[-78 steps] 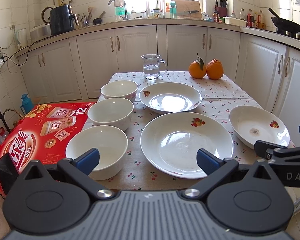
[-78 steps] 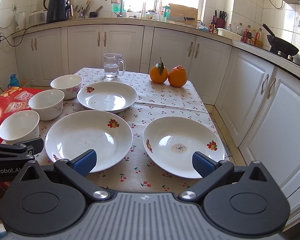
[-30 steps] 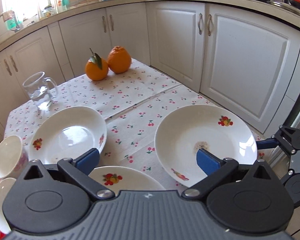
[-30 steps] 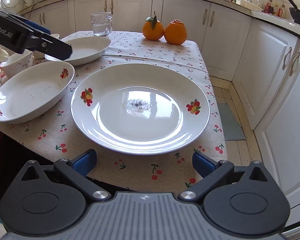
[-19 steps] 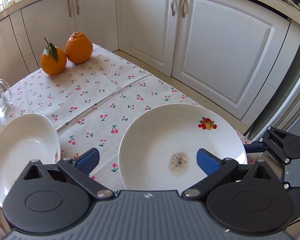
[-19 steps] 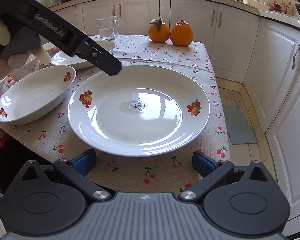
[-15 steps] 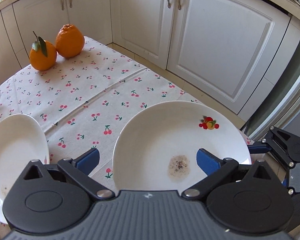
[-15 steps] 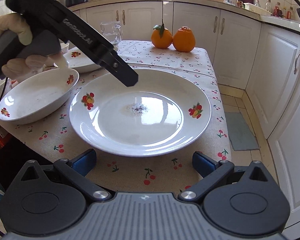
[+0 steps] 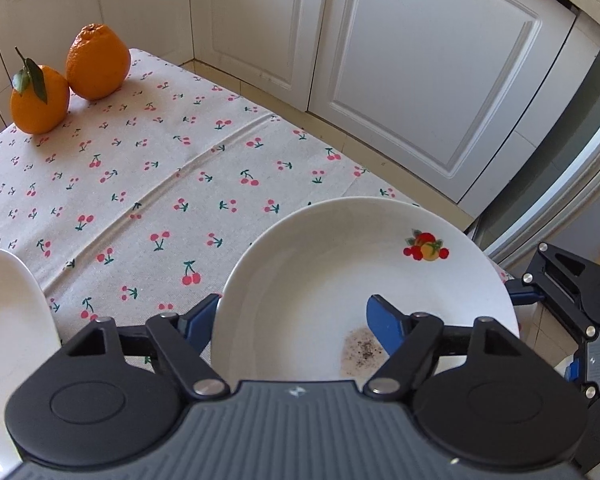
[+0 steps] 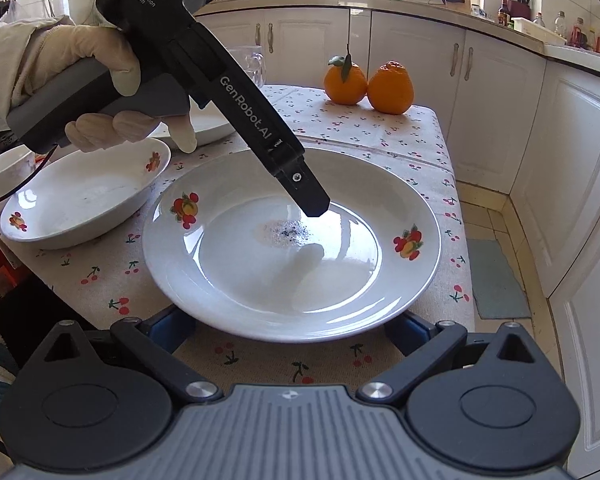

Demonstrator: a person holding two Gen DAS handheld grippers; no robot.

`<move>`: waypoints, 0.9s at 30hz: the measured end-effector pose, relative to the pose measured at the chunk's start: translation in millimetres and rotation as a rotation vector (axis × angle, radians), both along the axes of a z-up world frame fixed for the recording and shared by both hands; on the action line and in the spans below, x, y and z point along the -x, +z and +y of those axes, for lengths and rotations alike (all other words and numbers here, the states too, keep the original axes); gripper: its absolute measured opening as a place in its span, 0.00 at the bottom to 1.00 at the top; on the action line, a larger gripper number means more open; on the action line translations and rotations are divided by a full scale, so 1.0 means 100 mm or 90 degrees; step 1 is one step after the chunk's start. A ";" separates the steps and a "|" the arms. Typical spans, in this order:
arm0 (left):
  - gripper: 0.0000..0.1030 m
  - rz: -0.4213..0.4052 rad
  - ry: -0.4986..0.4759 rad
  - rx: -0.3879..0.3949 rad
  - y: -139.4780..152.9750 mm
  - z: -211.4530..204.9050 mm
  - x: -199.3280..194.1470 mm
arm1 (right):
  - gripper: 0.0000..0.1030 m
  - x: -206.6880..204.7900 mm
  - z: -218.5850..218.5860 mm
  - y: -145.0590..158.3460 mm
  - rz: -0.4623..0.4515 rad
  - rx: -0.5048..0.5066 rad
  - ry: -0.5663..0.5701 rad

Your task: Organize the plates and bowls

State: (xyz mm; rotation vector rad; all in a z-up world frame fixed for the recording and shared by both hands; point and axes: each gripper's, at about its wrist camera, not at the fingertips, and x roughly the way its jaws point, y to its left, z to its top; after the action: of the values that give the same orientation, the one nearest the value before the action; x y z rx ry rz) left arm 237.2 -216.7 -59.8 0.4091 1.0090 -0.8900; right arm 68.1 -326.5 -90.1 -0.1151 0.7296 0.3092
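Nearest to us, our right tongs [image 10: 290, 330] sit spread wide at the near rim of the speckled plate [image 10: 340, 280], both fingers low beside it and gripping nothing. Our left tongs [image 9: 290, 314] are also spread: one finger hangs over the plate's well, the other just outside its left rim, so the rim lies between them unpinched. The plate rests flat on the worktop [image 10: 400, 136] near its right edge. We judge it glazed, stiff, slippery and breakable, best pinched at the raised rim. To its left a deeper plate [image 10: 80, 208] waits, a bowl [image 10: 0, 168] beyond it, and farthest off two oranges [image 10: 370, 80]
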 end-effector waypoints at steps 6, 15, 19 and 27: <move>0.71 0.013 -0.004 -0.002 0.01 -0.01 -0.05 | 0.98 -0.01 0.00 0.01 0.007 -0.001 0.002; 0.71 0.016 0.001 0.006 0.04 -0.07 -0.27 | 0.98 -0.12 -0.03 0.03 0.021 -0.007 0.007; 0.71 0.007 0.001 0.016 0.06 -0.13 -0.42 | 0.98 -0.28 -0.10 0.03 0.028 -0.012 0.005; 0.71 0.005 0.014 0.036 0.00 -0.24 -0.76 | 0.98 -0.63 -0.23 0.01 0.029 -0.008 -0.008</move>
State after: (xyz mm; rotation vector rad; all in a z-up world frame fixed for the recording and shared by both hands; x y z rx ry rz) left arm 312.9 -240.7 -60.0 0.3460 0.9909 -0.8994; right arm 131.0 -349.6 -89.4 -0.0915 0.7735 0.3061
